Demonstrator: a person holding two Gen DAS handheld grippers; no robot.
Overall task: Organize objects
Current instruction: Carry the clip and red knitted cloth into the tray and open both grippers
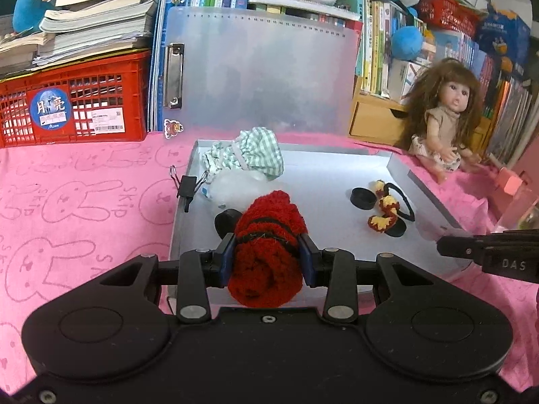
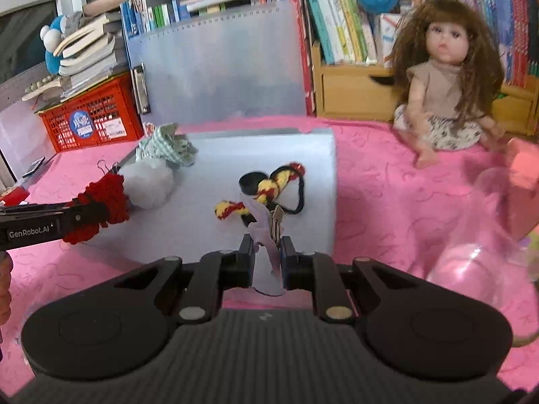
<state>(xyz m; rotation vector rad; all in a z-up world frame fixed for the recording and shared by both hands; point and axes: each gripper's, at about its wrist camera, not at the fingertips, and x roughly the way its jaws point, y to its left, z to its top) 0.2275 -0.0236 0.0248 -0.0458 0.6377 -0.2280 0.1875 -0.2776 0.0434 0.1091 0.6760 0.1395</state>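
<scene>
Over near-left corner of grey tray, our left gripper clamped across red knitted roll, long axis pointing forward; right gripper pinches pale hair clip, well right.

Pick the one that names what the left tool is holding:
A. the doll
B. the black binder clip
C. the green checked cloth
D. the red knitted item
D: the left tool is shut on the red knitted item, squeezed between its two blue pads over the grey tray; the right wrist view shows the same grip from the side.
</scene>
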